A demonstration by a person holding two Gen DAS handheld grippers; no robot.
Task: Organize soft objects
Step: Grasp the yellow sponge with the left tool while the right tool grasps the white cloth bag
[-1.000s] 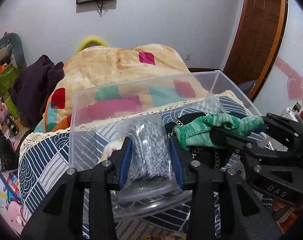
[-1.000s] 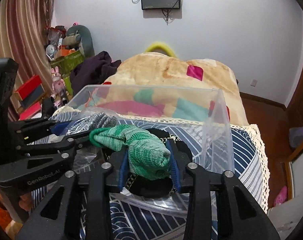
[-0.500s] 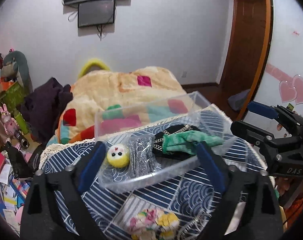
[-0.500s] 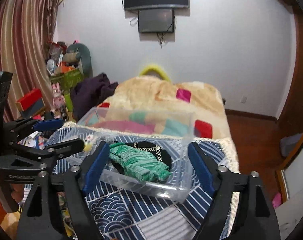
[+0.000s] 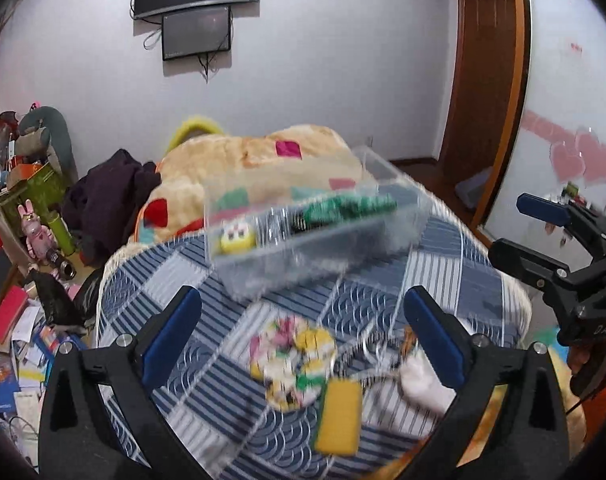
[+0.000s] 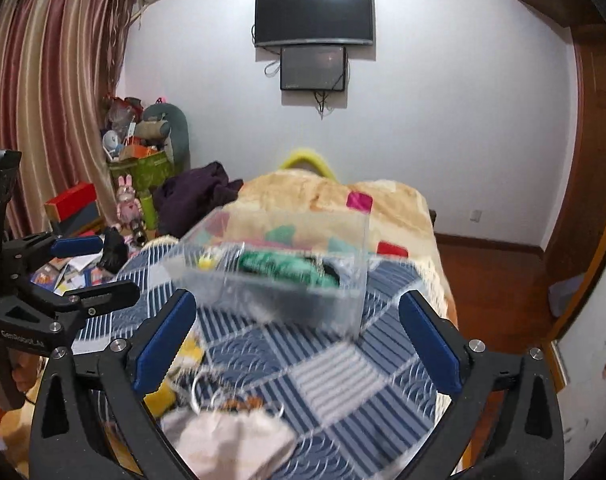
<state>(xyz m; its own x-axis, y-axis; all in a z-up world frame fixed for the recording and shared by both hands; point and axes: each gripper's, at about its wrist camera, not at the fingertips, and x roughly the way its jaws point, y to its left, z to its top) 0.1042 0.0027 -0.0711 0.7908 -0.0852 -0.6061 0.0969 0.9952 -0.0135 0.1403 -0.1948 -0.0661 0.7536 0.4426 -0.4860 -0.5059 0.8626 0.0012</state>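
Note:
A clear plastic bin stands on the blue patterned tablecloth. In it lie a green knit sock, a grey sock and a yellow plush ball. My left gripper is open and empty, pulled back in front of the bin. My right gripper is open and empty, also back from the bin. Near the front edge lie a floral soft item, a yellow sponge and a pale cloth. Both views are motion-blurred.
A bed with a beige patchwork blanket lies behind the table. Clutter, boxes and toys fill the floor at left. A wooden door is at right. Metal rings and a chain lie near the pale cloth.
Both grippers let go of their socks, opened wide and drew back and up from the bin. The grey and green socks now lie in the bin.

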